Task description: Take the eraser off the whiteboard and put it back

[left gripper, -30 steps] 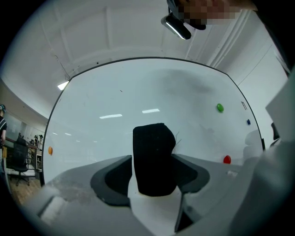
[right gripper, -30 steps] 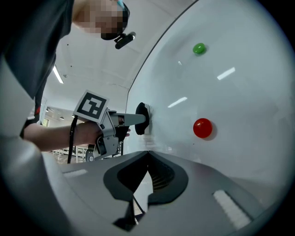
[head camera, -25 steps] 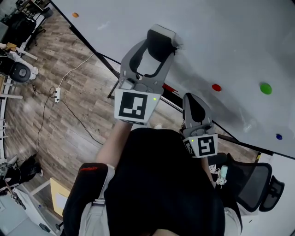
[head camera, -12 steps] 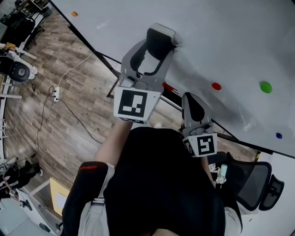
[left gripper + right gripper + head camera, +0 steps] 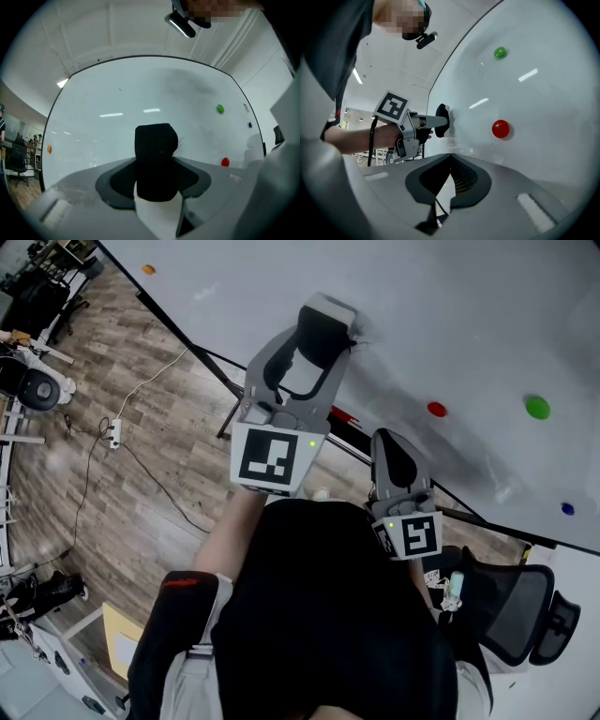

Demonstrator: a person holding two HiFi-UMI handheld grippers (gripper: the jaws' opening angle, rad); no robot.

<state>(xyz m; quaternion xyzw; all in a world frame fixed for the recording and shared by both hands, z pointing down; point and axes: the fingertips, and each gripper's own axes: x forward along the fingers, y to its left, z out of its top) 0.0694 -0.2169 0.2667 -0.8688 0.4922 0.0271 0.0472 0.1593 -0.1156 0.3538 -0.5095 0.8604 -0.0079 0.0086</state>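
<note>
While your left gripper (image 5: 328, 322) reaches level toward the whiteboard (image 5: 450, 315), its jaws are closing on the eraser (image 5: 156, 159), which stands between them with the pads meeting its two sides. The eraser's black felt lies against the board's face, up and to the left of a red magnet (image 5: 437, 410) and a green magnet (image 5: 536, 407). Your right gripper (image 5: 392, 451) sits lower, close to the board's bottom edge, its jaws drawn together on nothing.
</note>
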